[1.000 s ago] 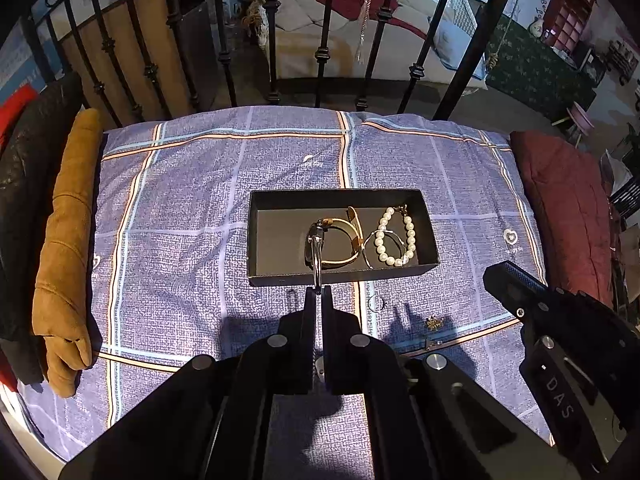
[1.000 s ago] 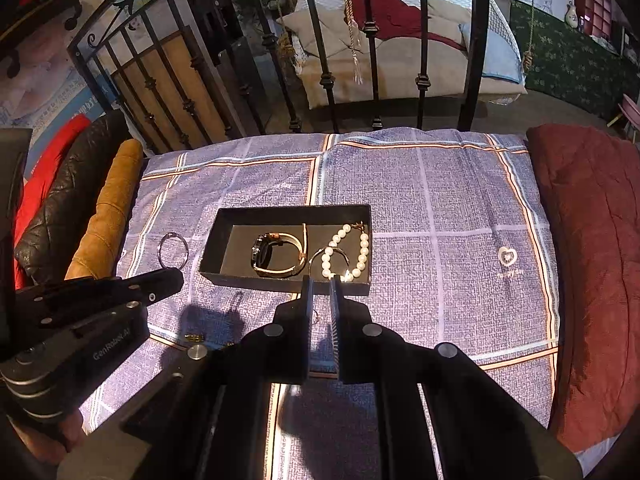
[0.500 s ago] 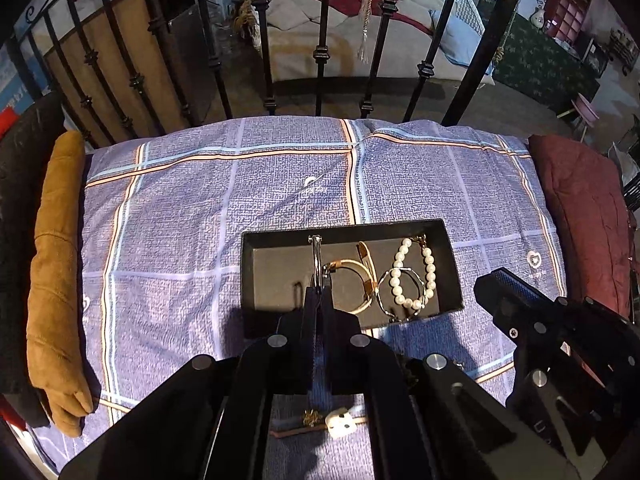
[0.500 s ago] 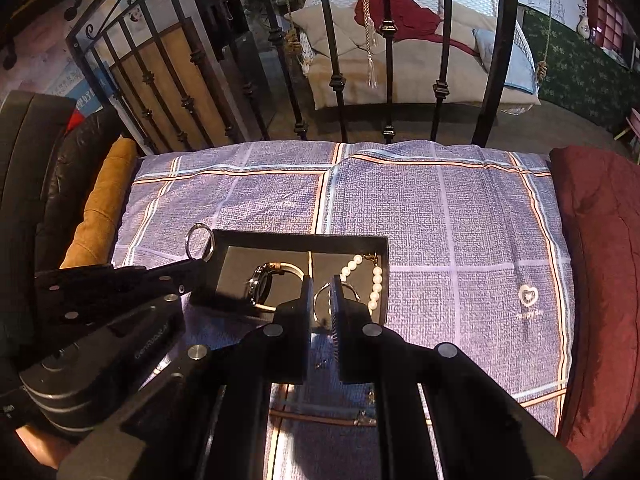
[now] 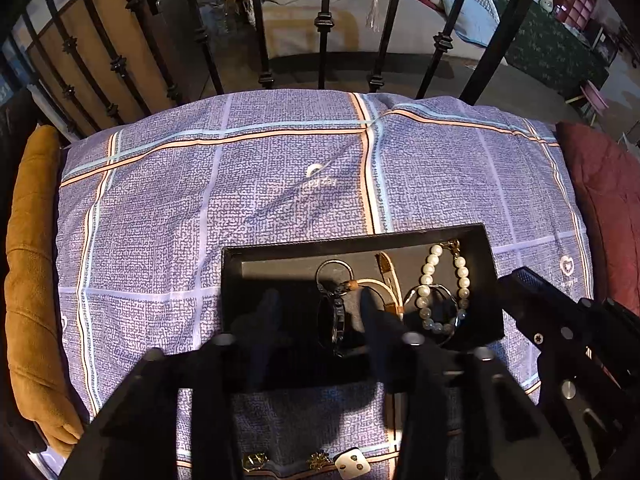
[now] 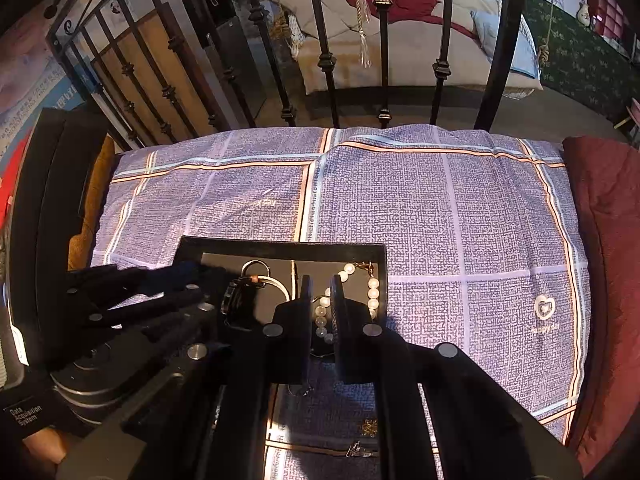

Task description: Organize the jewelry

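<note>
Since a second ago the left gripper [image 5: 316, 312] has come forward and down over the black box [image 5: 490, 280], and its jaws have just been opening: they now stand spread and blurred, with the silver ring [image 5: 335, 270] they carried lying loose in the box beyond the fingertips, not pinched. Largest item: the bed with a purple checked cover [image 5: 240, 200], iron rail [image 5: 324, 24] behind it, brown cushion [image 5: 32, 260] on the left edge, maroon cushion [image 5: 604, 200] on the right. The box sits on the cover, near side toward the cameras. Inside it, left to right: the silver ring touching a black watch [image 5: 336, 316], a gold bangle [image 5: 390, 280], a thin hoop [image 5: 430, 312] overlapped by the pearl bracelet [image 5: 444, 280]. Right gripper [image 6: 320, 308] hangs over the box's right part, jaws nearly pressed together, a narrow gap showing; whether anything is pinched cannot be told. On the cover nearer than the box: two small gold pieces [image 5: 256, 461], a white piece [image 5: 352, 465].
</note>
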A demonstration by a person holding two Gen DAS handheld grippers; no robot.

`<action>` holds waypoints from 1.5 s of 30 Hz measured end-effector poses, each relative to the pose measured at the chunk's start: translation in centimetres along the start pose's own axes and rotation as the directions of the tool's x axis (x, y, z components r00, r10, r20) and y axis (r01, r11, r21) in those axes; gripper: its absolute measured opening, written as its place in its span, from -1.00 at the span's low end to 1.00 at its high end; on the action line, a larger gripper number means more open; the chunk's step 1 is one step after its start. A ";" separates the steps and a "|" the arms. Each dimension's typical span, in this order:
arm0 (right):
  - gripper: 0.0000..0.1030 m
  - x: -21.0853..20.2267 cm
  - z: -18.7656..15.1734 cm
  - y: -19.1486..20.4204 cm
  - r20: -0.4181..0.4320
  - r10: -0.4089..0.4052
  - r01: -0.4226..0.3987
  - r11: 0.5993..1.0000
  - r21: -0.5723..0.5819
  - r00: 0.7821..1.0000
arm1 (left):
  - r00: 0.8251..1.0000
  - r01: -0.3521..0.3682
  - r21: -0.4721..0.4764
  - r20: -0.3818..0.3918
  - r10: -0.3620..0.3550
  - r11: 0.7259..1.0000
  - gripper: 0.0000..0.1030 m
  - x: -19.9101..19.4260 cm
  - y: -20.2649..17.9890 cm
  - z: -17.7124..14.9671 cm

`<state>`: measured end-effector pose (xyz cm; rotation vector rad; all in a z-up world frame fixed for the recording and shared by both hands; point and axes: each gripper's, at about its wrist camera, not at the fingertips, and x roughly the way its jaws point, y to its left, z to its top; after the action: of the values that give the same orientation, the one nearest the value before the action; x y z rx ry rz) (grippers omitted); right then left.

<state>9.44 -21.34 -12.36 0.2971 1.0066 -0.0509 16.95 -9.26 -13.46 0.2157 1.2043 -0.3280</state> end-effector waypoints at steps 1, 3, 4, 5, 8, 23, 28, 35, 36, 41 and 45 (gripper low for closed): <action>-0.69 0.2 0.0 0.0 -0.007 -0.003 0.003 1.000 0.002 1.000 | 1.000 -0.012 -0.002 0.004 0.012 1.000 0.12 0.0 0.1 0.0; -0.53 0.4 -0.2 -0.1 -0.013 -0.002 0.003 1.000 0.006 1.000 | 1.000 -0.027 -0.005 0.008 0.027 1.000 0.15 -0.2 0.6 0.0; -0.35 0.2 -0.3 -0.2 -0.008 -0.008 0.008 1.000 0.009 1.000 | 1.000 -0.031 -0.011 0.005 0.031 0.999 0.16 -0.3 1.1 -0.1; -0.14 0.0 -0.4 -0.4 -0.003 -0.014 0.014 1.000 0.011 1.000 | 0.999 -0.034 -0.018 0.003 0.034 0.999 0.16 -0.5 1.6 -0.3; 0.04 -1.2 -1.1 -0.9 0.025 -0.017 0.017 1.000 0.015 1.000 | 0.998 -0.069 -0.060 0.007 0.070 0.996 0.26 -1.5 4.3 -1.3; 0.04 -4.0 -11.0 -5.3 -0.056 -0.086 0.090 0.993 0.081 0.995 | 0.990 -0.130 -0.190 -0.084 0.116 0.973 0.30 -4.4 11.6 -12.3; 0.04 -3.2 -13.5 -5.5 -0.066 -0.088 0.094 0.992 0.085 0.994 | 0.999 -0.005 -0.112 -0.050 0.000 0.994 0.30 -3.3 4.8 -13.6; 0.04 -1.3 -14.5 -4.3 -0.063 -0.048 0.052 0.996 0.067 0.997 | 0.999 -0.016 -0.028 -0.040 0.014 0.999 0.30 -0.2 -1.6 -14.3; 0.04 -1.0 -14.5 -4.0 -0.059 -0.041 0.045 0.997 0.060 0.997 | 0.999 -0.024 -0.035 -0.044 0.023 0.999 0.30 0.4 -1.7 -14.3; 0.04 1.2 -14.6 -3.2 -0.086 -0.043 0.046 0.998 0.037 0.995 | 0.997 -0.068 -0.049 -0.023 0.067 0.996 0.38 1.4 -1.8 -14.1; -0.20 1.6 -14.7 -2.7 -0.079 -0.066 0.066 0.998 -0.005 0.995 | 0.997 -0.075 -0.050 0.004 0.075 0.996 0.32 1.6 -1.9 -14.5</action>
<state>-2.27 -19.81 -21.60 0.2648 1.0951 -0.0983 4.08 -6.37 -19.99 0.2164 1.1939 -0.2328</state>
